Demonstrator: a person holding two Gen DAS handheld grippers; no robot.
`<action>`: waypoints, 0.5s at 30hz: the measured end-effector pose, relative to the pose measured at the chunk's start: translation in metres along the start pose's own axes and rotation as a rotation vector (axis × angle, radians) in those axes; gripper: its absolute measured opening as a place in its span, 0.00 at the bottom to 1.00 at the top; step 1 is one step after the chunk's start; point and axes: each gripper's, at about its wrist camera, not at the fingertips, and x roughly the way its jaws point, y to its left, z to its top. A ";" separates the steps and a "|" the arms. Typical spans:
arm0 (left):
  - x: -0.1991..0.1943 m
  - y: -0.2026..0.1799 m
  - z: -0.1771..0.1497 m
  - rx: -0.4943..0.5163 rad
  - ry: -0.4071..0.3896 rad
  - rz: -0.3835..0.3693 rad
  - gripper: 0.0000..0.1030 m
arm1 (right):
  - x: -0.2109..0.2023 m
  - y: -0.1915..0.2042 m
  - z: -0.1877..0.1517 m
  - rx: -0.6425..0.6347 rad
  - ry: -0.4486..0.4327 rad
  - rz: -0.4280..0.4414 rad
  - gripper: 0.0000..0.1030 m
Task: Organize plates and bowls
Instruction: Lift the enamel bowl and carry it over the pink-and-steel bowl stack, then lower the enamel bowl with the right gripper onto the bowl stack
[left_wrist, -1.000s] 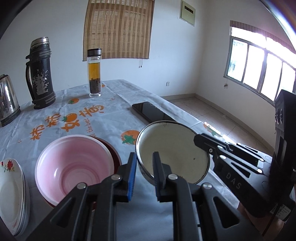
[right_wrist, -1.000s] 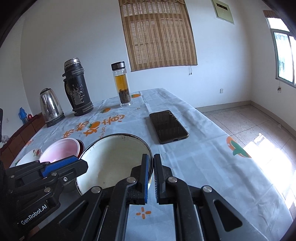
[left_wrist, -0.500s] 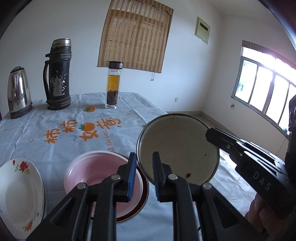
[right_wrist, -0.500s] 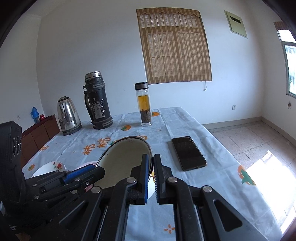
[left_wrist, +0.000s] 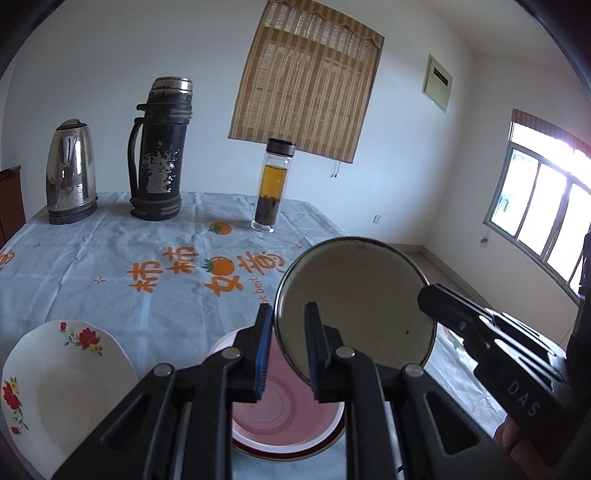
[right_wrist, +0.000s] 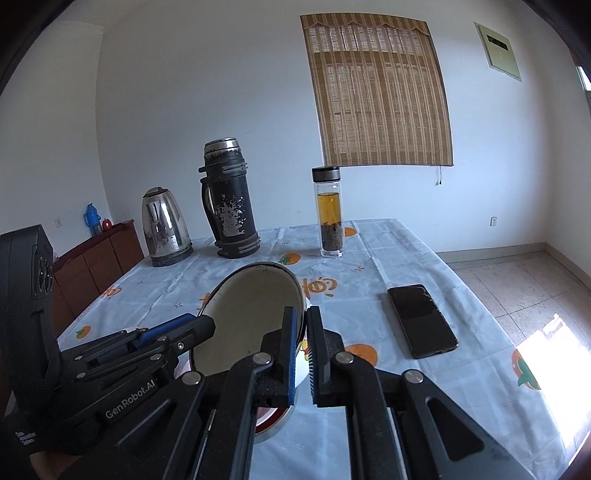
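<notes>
A cream enamel bowl with a dark rim (left_wrist: 354, 302) is held in the air, tilted, by both grippers. My left gripper (left_wrist: 288, 350) is shut on its left rim; my right gripper (right_wrist: 302, 354) is shut on its right rim, and the bowl also shows in the right wrist view (right_wrist: 255, 314). Below it a pink bowl (left_wrist: 288, 413) sits nested in a dark red bowl (left_wrist: 295, 448) on the table. A white floral plate (left_wrist: 62, 376) lies at the left.
On the light blue tablecloth (left_wrist: 110, 258) stand a steel kettle (left_wrist: 70, 177), a black thermos (left_wrist: 159, 147) and a glass tea bottle (left_wrist: 273, 184) at the back. A black phone (right_wrist: 421, 321) lies right of the bowls. The table's right edge drops to a tiled floor.
Both grippers have lifted the enamel bowl off the table and carried it left, so it now hangs tilted over the pink bowl.
</notes>
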 end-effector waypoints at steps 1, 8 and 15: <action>0.000 0.003 0.001 -0.007 0.001 0.006 0.14 | 0.002 0.003 0.000 -0.003 0.004 0.005 0.06; 0.004 0.015 0.002 -0.028 0.027 0.044 0.14 | 0.011 0.012 -0.004 -0.017 0.036 0.025 0.07; 0.006 0.022 0.002 -0.044 0.046 0.066 0.14 | 0.017 0.018 -0.007 -0.024 0.064 0.031 0.07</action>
